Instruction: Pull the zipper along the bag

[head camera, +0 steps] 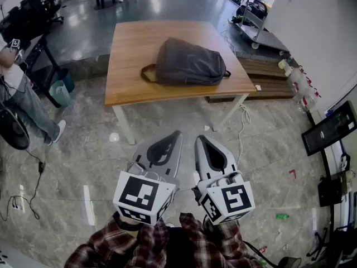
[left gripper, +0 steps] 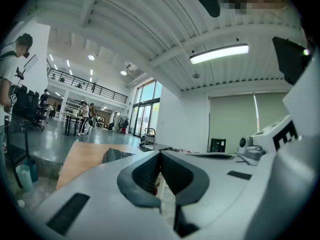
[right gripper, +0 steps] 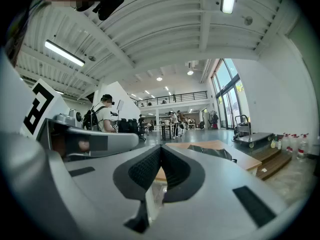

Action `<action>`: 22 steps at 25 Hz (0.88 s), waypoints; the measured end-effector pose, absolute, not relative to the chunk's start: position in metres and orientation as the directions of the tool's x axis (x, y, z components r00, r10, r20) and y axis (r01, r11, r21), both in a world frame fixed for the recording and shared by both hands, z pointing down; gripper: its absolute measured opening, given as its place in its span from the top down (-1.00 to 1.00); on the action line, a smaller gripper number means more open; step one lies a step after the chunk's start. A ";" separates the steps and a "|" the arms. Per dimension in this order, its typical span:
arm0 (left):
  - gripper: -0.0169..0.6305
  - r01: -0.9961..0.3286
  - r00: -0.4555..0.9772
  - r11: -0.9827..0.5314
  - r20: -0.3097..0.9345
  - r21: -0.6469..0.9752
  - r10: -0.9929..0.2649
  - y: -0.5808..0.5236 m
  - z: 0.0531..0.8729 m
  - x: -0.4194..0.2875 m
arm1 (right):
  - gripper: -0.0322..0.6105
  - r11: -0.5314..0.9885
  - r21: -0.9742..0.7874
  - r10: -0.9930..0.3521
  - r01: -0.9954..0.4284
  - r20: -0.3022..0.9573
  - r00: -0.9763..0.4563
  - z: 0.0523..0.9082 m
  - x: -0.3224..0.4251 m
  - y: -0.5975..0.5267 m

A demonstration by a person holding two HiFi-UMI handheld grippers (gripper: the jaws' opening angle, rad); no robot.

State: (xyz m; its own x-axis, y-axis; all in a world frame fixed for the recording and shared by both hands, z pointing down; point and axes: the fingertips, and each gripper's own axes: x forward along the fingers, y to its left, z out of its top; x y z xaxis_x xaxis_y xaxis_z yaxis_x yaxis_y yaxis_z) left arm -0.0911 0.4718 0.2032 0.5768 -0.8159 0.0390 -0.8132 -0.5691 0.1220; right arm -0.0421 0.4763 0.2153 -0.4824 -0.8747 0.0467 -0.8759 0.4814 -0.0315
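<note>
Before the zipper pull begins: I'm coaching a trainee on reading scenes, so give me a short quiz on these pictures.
1. True or false: the left tongs are shut on the bag.
2. What does the bag lie on?
3. Fill in: the right tongs are ____ (open or shut).

Key
1. False. The left tongs are shut on nothing and are held well short of the bag.
2. The table.
3. Shut, and empty.
</note>
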 end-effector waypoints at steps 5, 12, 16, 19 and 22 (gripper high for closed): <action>0.91 -0.787 0.611 -0.604 0.027 0.123 -0.791 0.404 0.195 -0.107 | 0.87 0.445 -0.001 -0.895 -0.896 0.041 -0.445 0.207 -0.060 0.411; 0.91 -0.735 0.674 -0.659 0.066 0.161 -0.736 0.344 0.219 -0.104 | 0.87 0.357 -0.006 -0.929 -0.934 0.103 -0.355 0.230 -0.053 0.355; 0.91 -0.731 0.679 -0.659 0.089 0.178 -0.729 0.299 0.233 -0.096 | 0.87 0.338 -0.027 -0.933 -0.941 0.122 -0.338 0.243 -0.041 0.313; 0.91 -0.738 0.672 -0.652 0.097 0.175 -0.735 0.258 0.238 -0.087 | 0.87 0.340 -0.037 -0.931 -0.940 0.126 -0.342 0.249 -0.030 0.272; 0.91 -0.750 0.657 -0.639 0.088 0.170 -0.749 0.207 0.235 -0.072 | 0.87 0.357 -0.027 -0.927 -0.934 0.117 -0.357 0.245 -0.015 0.222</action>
State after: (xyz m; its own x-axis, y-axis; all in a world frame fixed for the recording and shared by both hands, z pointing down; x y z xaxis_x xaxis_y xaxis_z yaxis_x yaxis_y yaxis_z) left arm -0.0717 0.2069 0.2352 0.6570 -0.7487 0.0879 -0.7505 -0.6386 0.1701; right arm -0.0154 0.2221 0.2453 -0.3574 -0.9266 0.1167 -0.9338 0.3568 -0.0271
